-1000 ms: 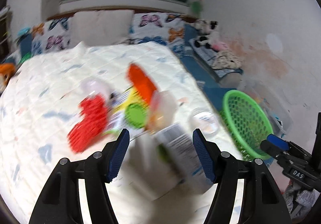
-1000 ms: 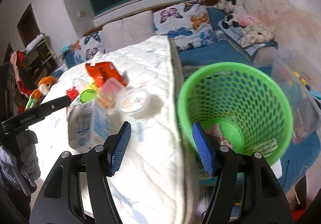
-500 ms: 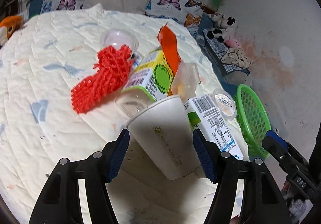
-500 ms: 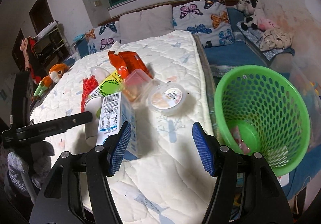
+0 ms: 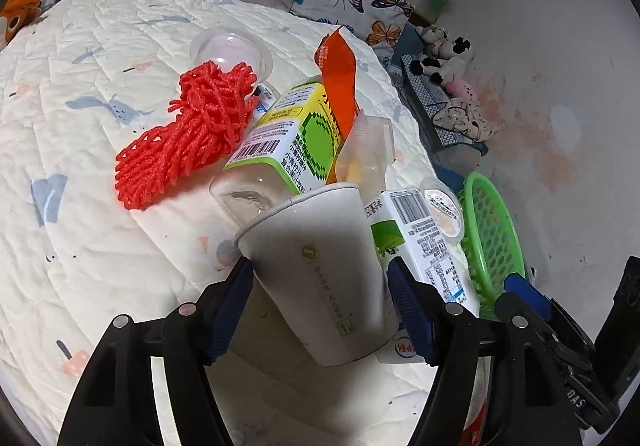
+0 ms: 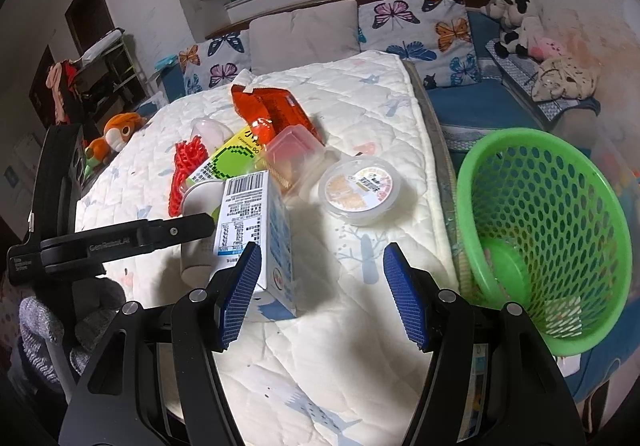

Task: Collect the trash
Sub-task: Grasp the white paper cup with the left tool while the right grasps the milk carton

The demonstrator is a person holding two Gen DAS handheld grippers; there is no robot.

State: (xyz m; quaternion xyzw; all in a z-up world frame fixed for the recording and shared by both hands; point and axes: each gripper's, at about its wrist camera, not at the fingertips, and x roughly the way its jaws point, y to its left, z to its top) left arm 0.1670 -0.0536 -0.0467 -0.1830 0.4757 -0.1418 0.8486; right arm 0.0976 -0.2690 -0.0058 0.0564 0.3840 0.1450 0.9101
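Off the bed's (image 6: 360, 346) right edge stands the green basket (image 6: 540, 230). Near that edge: milk carton (image 6: 256, 222), pudding cup (image 6: 362, 190). Left tongs (image 5: 320, 306) opening, paper cup (image 5: 320, 270) between; right tongs (image 6: 320, 294) spread, empty.

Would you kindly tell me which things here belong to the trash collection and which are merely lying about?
Job: white paper cup, milk carton, juice carton, red mesh net, orange wrapper, pudding cup, green basket.
Lying about: butterfly pillows, cow plush, orange plush.
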